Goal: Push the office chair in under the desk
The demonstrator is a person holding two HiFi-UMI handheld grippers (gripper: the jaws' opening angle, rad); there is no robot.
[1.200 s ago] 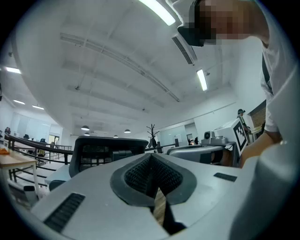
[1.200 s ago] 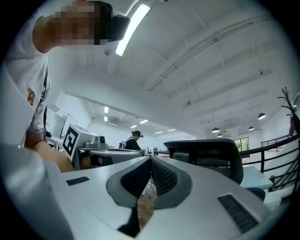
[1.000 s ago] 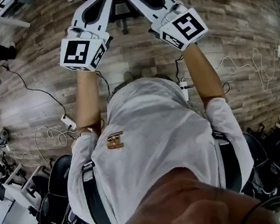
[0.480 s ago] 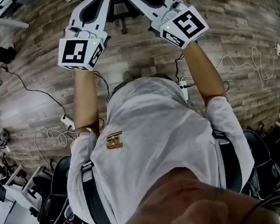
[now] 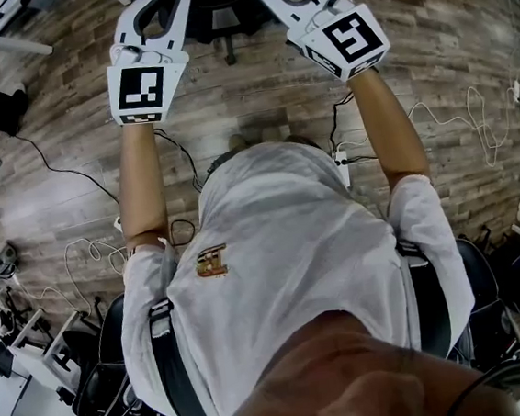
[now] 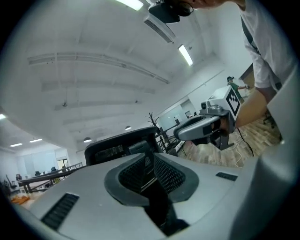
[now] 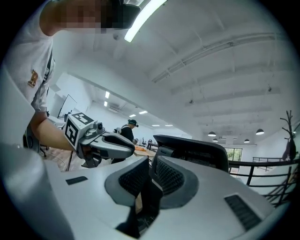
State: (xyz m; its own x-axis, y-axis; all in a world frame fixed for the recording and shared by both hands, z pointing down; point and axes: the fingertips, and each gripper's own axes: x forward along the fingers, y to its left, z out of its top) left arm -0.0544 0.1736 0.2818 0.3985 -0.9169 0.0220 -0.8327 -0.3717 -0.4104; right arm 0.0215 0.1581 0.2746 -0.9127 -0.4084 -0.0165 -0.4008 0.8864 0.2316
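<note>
Office chair stands on plank floor, straight ahead of person's torso. Power strip lies on floor between chair and torso, right of chair. Cable trails across floor left of chair.

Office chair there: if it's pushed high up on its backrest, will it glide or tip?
Probably glides: the office chair stands on smooth plank floor, and a base leg shows beneath. Pushed high on its backrest, it might lean a bit before rolling. The backrest looks thin, so it may flex slightly.
</note>
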